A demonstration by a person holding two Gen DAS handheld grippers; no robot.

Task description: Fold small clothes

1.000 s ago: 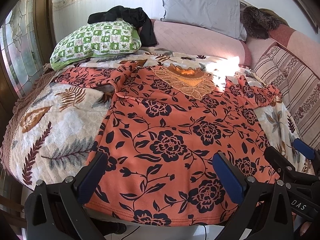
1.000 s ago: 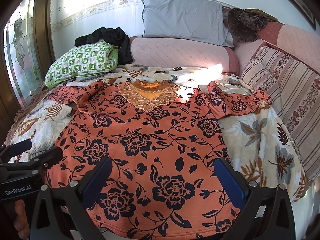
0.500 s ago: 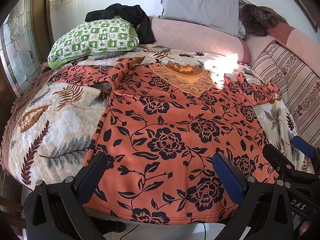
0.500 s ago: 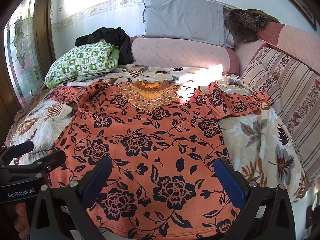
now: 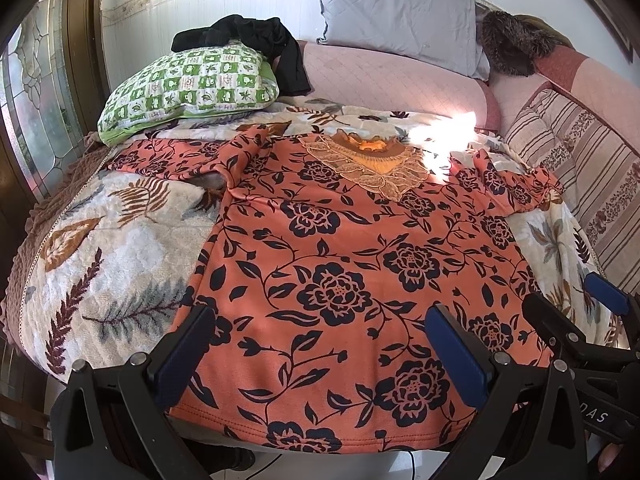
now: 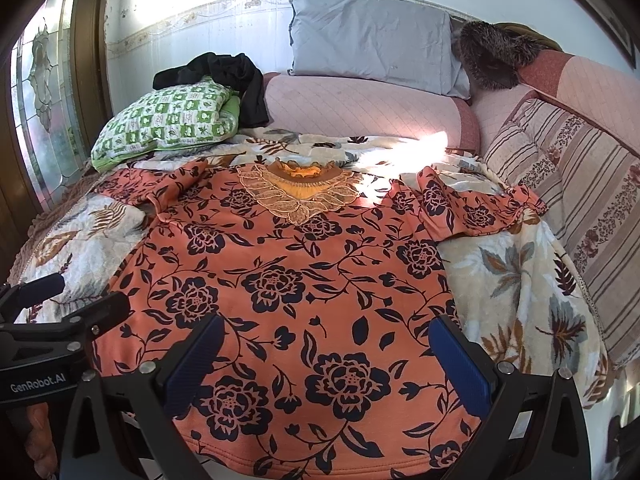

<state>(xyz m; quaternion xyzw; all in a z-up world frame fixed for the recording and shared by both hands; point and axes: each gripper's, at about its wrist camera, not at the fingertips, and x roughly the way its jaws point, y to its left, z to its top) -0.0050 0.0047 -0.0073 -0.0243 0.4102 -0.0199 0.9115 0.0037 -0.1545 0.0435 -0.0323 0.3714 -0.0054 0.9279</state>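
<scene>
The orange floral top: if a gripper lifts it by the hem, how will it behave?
The top lies flat with rumpled sleeves, so it probably drapes limp. It looks thin, likely light. The fleecy blanket under it may drag at it.

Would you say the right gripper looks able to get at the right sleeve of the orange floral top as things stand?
Probably yes. The right gripper is open and empty above the hem, and the sleeve of the orange floral top lies uncovered on the leaf-print blanket, though it sits farther up the bed.
</scene>
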